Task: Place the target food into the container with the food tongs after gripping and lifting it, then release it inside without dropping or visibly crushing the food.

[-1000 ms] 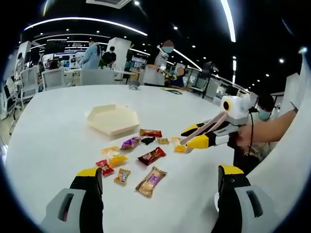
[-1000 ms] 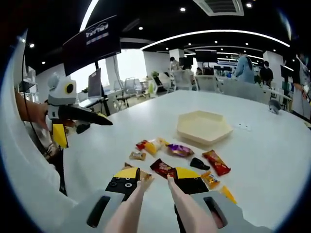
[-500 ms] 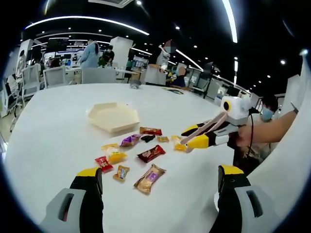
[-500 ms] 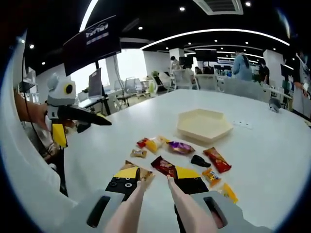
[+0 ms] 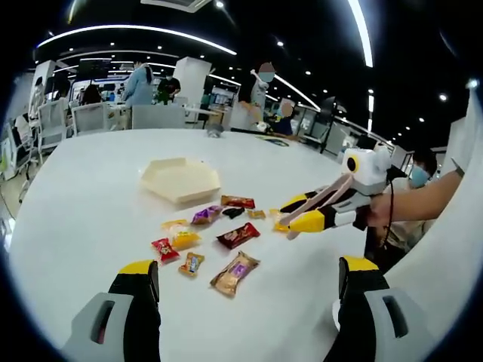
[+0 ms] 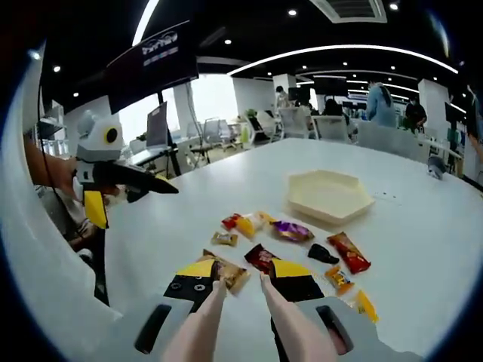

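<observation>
Tongs (image 6: 240, 290) in right tool (image 6: 241, 277), tips toward candies (image 6: 260, 258), container (image 6: 330, 194).

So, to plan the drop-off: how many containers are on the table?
1: a cream hexagonal tray, apparently empty, just beyond the scattered snack packets. None looks hidden.
</observation>
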The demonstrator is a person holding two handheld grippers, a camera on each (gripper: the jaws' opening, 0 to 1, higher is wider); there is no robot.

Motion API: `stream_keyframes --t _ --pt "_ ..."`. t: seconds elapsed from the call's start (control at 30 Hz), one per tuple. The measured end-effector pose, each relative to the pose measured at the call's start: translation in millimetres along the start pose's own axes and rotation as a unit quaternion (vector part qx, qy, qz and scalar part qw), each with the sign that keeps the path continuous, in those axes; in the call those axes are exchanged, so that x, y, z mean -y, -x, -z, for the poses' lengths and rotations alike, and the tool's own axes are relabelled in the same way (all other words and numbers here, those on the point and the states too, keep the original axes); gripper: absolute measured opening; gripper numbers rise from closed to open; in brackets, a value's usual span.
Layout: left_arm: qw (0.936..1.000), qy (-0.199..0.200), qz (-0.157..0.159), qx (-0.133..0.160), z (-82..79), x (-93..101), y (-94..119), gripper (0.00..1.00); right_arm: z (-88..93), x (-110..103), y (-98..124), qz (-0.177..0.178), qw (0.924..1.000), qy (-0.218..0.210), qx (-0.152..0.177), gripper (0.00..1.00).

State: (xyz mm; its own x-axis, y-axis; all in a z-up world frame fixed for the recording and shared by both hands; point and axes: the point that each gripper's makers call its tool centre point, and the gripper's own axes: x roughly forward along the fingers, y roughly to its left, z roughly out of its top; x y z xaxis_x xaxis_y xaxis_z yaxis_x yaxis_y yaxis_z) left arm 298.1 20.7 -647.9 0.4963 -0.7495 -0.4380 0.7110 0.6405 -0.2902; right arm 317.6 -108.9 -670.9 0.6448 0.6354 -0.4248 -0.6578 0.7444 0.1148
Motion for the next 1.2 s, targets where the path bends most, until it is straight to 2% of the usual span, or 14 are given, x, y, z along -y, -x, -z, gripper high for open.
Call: stream_keyframes --t 0.07,0.63,0.9,1.2 --pt "0.9999 0.002 -0.011 -0.001 4.3 -1.6 7 0.99 -1.7 -9 -9 -0.025 0.9995 0.017 -0.003 0.26" --pt "0.9999 0.005 -0.015 0.0 5.6 -4.8 8 0.99 -2.1 -14 -19 -0.042 0.9985 0.033 -0.013 0.26" --pt "0.9997 0.009 -0.021 -0.001 7.7 -6.0 10 0.99 -2.7 -16 -24 -0.058 0.9966 0.055 -0.021 0.26" --pt "0.9995 0.014 -0.028 0.0 10.3 -8.8 14 0.99 3.1 -16 -25 -0.066 0.9952 0.065 -0.034 0.26"
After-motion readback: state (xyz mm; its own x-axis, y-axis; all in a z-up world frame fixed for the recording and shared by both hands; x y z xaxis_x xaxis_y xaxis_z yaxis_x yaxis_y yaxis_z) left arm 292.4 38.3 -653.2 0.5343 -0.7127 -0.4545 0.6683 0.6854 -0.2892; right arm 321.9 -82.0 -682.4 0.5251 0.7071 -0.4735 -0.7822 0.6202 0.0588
